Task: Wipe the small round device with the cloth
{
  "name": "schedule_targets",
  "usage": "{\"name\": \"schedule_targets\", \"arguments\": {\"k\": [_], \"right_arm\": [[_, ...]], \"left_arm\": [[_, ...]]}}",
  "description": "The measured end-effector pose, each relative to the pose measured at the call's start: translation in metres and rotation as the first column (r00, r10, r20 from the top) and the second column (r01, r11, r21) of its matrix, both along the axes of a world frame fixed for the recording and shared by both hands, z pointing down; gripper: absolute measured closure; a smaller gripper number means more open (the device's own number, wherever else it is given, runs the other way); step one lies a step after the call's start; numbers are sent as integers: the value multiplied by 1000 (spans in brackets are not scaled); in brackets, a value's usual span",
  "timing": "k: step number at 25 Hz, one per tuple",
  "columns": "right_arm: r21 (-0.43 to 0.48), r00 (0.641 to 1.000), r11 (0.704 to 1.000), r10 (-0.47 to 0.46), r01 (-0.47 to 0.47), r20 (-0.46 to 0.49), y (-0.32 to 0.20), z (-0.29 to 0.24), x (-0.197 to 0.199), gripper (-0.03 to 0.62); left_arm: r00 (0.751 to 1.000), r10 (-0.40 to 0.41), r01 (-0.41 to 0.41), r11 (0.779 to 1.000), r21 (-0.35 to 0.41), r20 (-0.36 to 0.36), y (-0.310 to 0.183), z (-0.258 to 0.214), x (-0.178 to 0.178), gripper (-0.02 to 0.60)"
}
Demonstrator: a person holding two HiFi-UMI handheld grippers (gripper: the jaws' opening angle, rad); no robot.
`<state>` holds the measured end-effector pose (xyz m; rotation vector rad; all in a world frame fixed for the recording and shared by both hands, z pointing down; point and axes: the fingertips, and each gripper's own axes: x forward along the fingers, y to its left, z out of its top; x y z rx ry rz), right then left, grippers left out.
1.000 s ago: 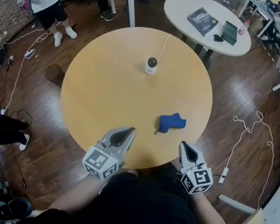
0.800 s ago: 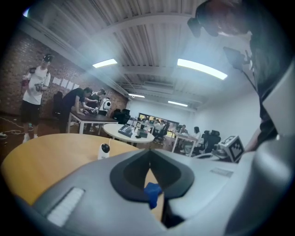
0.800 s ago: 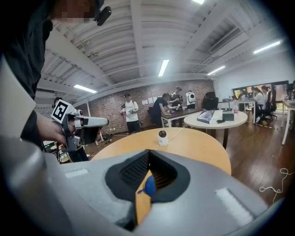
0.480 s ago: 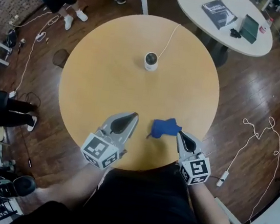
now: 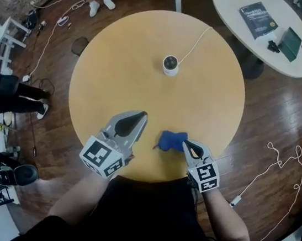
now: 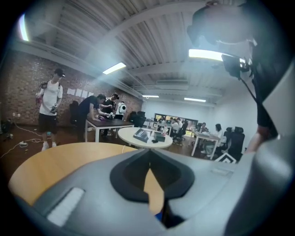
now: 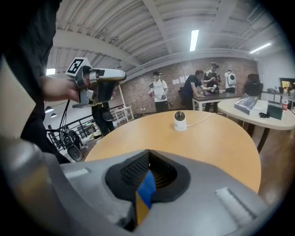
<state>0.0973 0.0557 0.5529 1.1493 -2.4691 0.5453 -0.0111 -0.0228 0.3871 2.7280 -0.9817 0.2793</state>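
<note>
**Two hand-held grippers held over the near edge of the tabletop, jaws together**

The left hand-held gripper is held out nearly level over the tabletop, its jaws closed on themselves. The right hand-held gripper is tipped down and turned inward, jaws likewise pressed together, with its tip at the right edge of the blue cloth; contact cannot be told. The small round device is stood upright, well apart from both, with a white cable led away from it. Only in the right gripper view is the cloth seen through the gap behind the closed tips, with the left hand-held gripper raised at the side.
</note>
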Motion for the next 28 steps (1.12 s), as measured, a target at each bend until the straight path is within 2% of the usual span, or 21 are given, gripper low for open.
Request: {"name": "schedule_targets", "arguments": {"k": [4,7,11,16,20,28], "right_arm": [[17,993,995,-94,95,-66,5,15,-17,590],[23,975,984,-173,178,-141,8,27,-32,477],[-7,934,963,-263,270,-242,15,40,-44,422],[-57,880,946,-317,318,-355,19,67,-41,421],[-57,844,944,-317,325,-433,15,85,-45,410],[-167,763,903,-425,397,-486,20,114,-58,410]], "left_arm": [[999,-24,25,999,-28,33,9,8,-16,577],[998,-59,61,997,-40,38,9,12,-29,577],[997,-69,70,997,-39,28,9,10,-33,577],[999,-53,53,998,-16,9,12,4,-31,577],[996,-85,85,995,-58,13,16,17,-48,577],[998,-69,69,996,-61,15,14,20,-49,577]]}}
